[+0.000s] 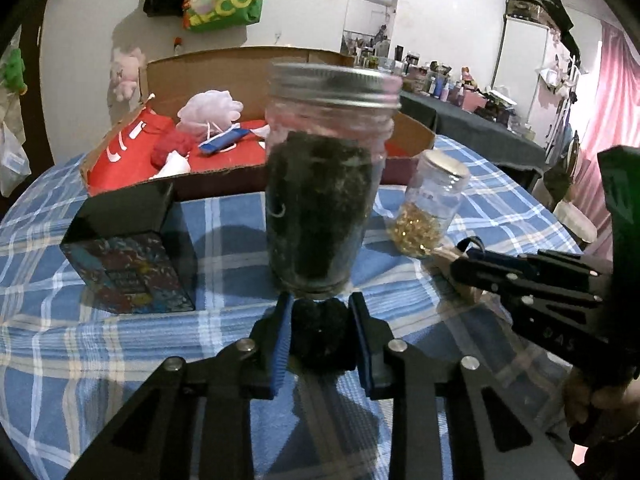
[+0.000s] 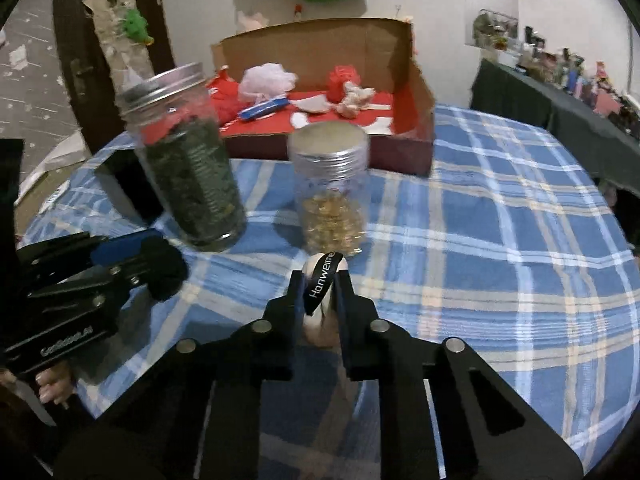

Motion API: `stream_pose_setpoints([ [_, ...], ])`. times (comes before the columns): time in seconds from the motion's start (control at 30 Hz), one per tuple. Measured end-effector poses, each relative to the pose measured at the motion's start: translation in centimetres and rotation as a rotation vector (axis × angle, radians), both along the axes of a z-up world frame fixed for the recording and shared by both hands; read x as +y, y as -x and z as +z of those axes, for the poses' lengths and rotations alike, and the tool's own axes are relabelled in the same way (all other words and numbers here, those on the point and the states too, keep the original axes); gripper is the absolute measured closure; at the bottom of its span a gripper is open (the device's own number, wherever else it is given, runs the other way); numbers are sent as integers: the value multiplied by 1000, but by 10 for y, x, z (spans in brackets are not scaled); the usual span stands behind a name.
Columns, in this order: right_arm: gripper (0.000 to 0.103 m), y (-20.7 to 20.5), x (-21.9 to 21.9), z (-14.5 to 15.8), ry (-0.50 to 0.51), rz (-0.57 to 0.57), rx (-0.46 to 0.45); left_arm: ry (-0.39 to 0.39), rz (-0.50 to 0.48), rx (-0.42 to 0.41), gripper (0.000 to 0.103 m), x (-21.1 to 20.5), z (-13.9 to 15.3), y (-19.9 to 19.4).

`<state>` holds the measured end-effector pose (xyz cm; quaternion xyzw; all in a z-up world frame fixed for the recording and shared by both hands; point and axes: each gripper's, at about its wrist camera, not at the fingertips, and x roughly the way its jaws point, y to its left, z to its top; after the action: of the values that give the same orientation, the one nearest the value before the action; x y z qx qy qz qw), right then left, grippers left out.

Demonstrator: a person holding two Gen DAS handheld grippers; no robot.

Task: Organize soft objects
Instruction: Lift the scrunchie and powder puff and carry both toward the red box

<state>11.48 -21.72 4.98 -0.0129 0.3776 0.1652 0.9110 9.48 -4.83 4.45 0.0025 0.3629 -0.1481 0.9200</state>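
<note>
My left gripper is shut on a black fuzzy puff, held just above the blue plaid cloth in front of a tall jar of dark green herbs. It also shows in the right wrist view with the puff. My right gripper is shut on a pale beige sponge with a black ribbon loop, just before a small jar of gold beads. It also shows in the left wrist view. An open cardboard box with a red lining holds a white mesh pouf and a red pouf.
A black box with a colourful printed side stands left of the herb jar. The round table's cloth runs to an edge on the right. A dark cluttered table stands beyond. A door is at the left.
</note>
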Motion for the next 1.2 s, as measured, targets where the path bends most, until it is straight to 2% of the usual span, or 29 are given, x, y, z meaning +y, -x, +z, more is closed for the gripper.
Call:
stream_pose_setpoints([
  [0.47,91,21,27,20,-72,83,-71,5,-9,-38,74,12,19,3],
  [0.77,91,28,38,21,-96,105,-73,-6,-44,-43,74,13,22,6],
  [1.2,91,27,41,20,-97,111,-70,-2,-46,-36,74,14,22,5],
])
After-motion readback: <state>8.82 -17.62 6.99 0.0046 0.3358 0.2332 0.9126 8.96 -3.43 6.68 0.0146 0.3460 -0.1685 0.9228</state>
